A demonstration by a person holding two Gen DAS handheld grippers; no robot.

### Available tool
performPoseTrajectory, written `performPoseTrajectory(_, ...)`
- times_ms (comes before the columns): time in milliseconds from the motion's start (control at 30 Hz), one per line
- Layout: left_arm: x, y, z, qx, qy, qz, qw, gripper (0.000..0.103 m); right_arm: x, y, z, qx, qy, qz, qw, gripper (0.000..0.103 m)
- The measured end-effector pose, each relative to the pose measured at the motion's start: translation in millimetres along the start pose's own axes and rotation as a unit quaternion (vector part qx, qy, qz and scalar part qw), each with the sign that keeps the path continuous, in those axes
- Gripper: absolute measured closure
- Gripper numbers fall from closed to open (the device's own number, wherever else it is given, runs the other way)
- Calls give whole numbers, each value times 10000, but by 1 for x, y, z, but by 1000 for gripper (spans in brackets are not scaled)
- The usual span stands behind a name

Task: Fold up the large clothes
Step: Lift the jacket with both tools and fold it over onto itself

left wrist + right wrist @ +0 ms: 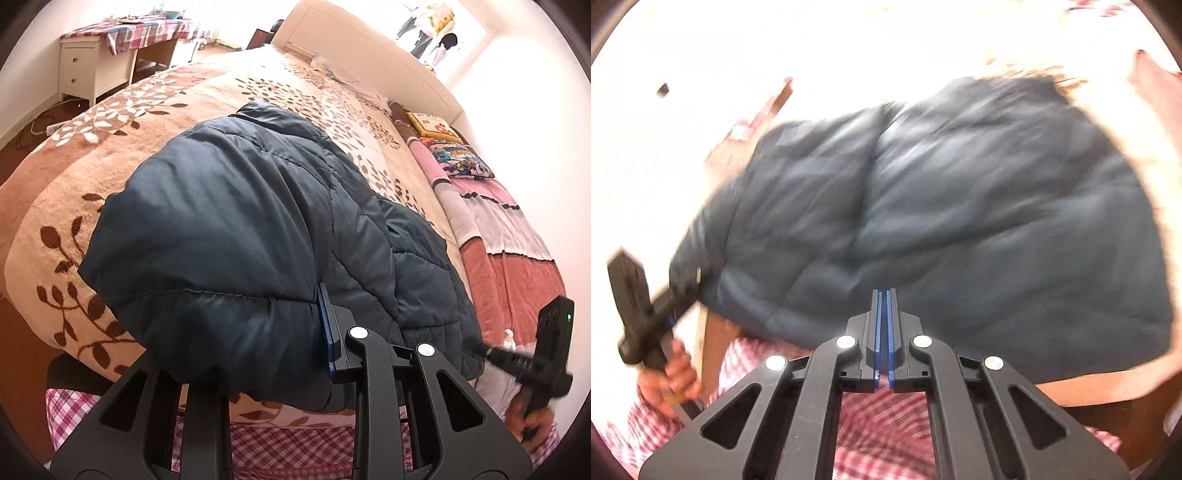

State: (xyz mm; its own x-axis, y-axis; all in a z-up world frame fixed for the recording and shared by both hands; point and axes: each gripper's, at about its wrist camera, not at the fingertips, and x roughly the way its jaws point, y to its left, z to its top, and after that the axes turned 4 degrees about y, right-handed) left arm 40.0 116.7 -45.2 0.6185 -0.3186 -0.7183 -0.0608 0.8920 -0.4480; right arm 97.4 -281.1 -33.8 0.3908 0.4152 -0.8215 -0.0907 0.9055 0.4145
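A dark blue padded jacket (229,206) lies bunched on the bed's beige leaf-patterned blanket (74,192). My left gripper (295,306) is shut on a thick fold of the jacket. Only its right blue pad (327,332) shows, because the fabric covers the other finger. In the right wrist view the jacket (960,206) is motion-blurred, and the left gripper (689,282) reaches into its left edge, held by a hand (672,376). My right gripper (884,295) is shut, pads together with nothing between them, at the jacket's near hem. The right gripper (480,347) also shows by the jacket's right corner.
A white desk (85,66) under a plaid cloth stands at the back left, with a power strip (55,127) on the floor. The white headboard (369,51) lies beyond the bed. Cushions (461,157) and a pink quilt (517,240) line the right side. Plaid fabric (288,443) fills the near bottom.
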Motion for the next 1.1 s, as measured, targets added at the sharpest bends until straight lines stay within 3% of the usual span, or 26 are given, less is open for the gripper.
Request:
performPoseTrajectory(167,-9,-9,3,154,-127,16,9998,80,-15,-58,15,581,-291,-384,9971,101)
performPoseTrajectory(233,-14,-17,5,331,-200,73,9992,81,10,-81,13,763,-149,-474,9958,101)
performPoseTrajectory(300,-19,-26,7,539,-287,121,9981,82,39,-87,12,911,147,-348,9951,101)
performPoseTrajectory(400,-27,-49,8,992,-468,209,9937,83,59,-88,13,884,253,-339,9952,101)
performPoseTrajectory(500,-38,-86,7,1706,-738,234,9823,83,67,-89,13,781,299,-357,9959,101)
performPoseTrajectory(700,-44,-173,-5,2999,-961,-257,9488,83,66,-107,12,1006,300,131,9944,101)
performPoseTrajectory(767,-34,-204,-15,3430,-877,-465,9341,83,65,-116,11,1041,290,238,9939,101)
performPoseTrajectory(900,-5,-248,-35,3900,-570,-884,9148,83,68,-129,5,1136,275,470,9920,101)
performPoseTrajectory(1000,24,-269,-51,4090,-181,-1123,9054,83,67,-148,3,1236,285,688,9895,101)
performPoseTrajectory(1100,50,-274,-64,4106,240,-1300,9022,83,68,-161,4,1326,306,870,9869,101)
